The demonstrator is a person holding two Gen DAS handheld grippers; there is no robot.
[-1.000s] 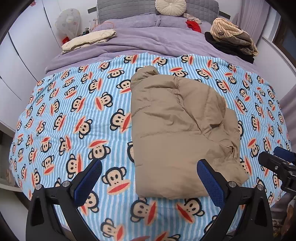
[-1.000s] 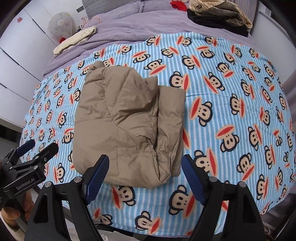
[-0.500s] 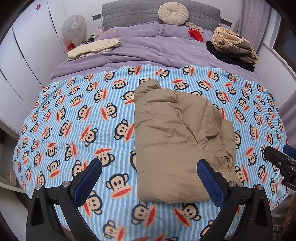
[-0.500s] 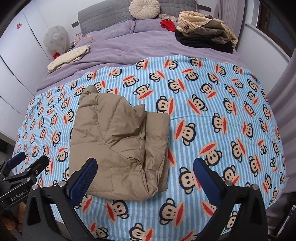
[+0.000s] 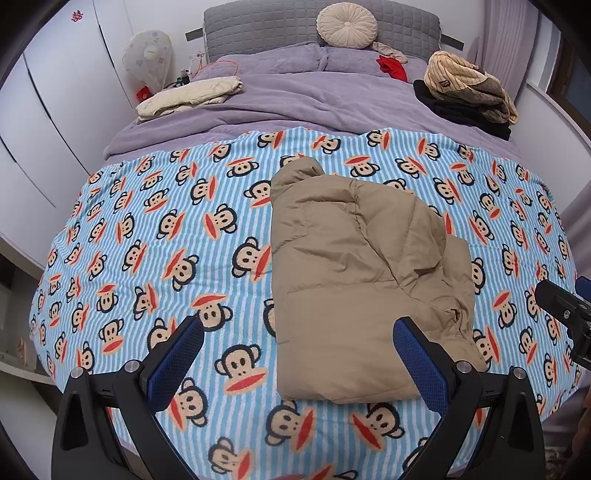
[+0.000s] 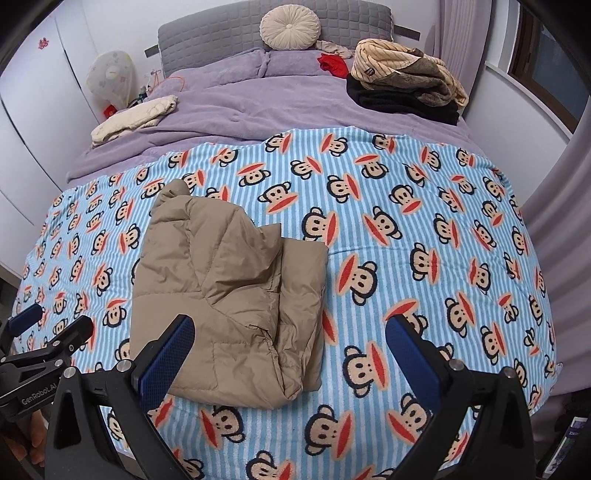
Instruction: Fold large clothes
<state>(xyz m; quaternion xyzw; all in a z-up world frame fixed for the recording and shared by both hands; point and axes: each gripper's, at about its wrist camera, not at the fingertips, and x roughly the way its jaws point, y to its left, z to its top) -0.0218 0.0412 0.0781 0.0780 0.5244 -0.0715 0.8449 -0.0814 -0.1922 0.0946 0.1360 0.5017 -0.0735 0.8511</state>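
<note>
While both jaws gape empty, tan puffer jacket [image 5: 354,280] lies folded — quilted, rumpled, on monkey-print blanket [image 5: 155,236].

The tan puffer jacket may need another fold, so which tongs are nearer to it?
Roughly equal. The left tongs straddle the tan puffer jacket's near-left edge; the right tongs straddle its near-right corner. Both hover open.

A monkey-print striped blanket [image 5: 155,236] covers a bed. Behind it lie a purple duvet [image 5: 295,99], a round cream cushion [image 5: 347,21] and piled clothes [image 5: 469,88].
</note>
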